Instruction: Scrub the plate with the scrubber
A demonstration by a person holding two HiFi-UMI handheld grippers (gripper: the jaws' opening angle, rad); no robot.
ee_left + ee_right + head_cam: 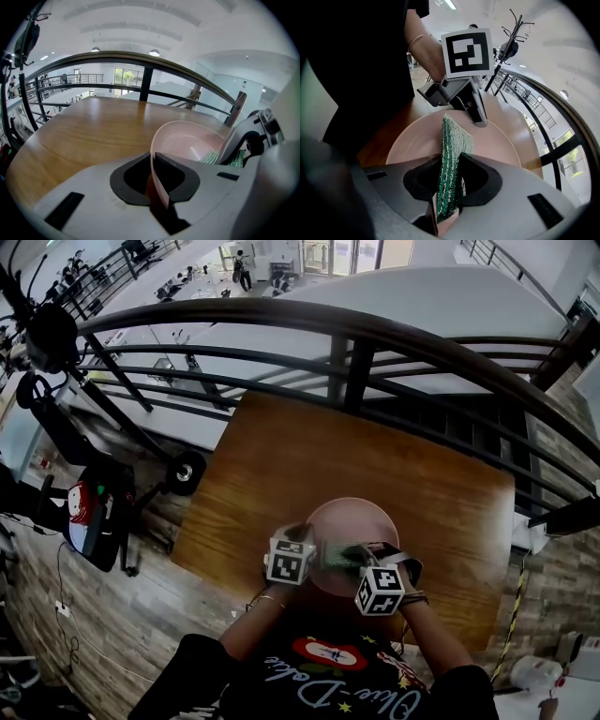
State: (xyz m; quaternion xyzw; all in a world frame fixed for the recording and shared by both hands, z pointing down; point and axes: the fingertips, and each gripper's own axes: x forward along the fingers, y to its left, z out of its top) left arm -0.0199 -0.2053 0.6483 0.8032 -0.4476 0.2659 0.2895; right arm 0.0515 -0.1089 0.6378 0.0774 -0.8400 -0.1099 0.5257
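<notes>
A pink plate point(354, 521) sits near the front edge of the brown wooden table point(281, 484). My left gripper point(298, 549) is shut on the plate's near-left rim point(157, 180), which runs edge-on between its jaws. The green scrubber point(451, 159) stands upright in my right gripper point(375, 563), whose jaws are shut on it. The scrubber reaches over the plate's inner face point(417, 140) and shows beside the plate point(187, 143) in the left gripper view as a green patch point(212, 156). The left gripper point(464, 96) holds the far rim in the right gripper view.
A dark metal railing point(356, 343) runs along the table's far side, with an open drop to a lower floor behind it. A stand with wheels and a bag point(94, 507) sits on the brick floor to the left.
</notes>
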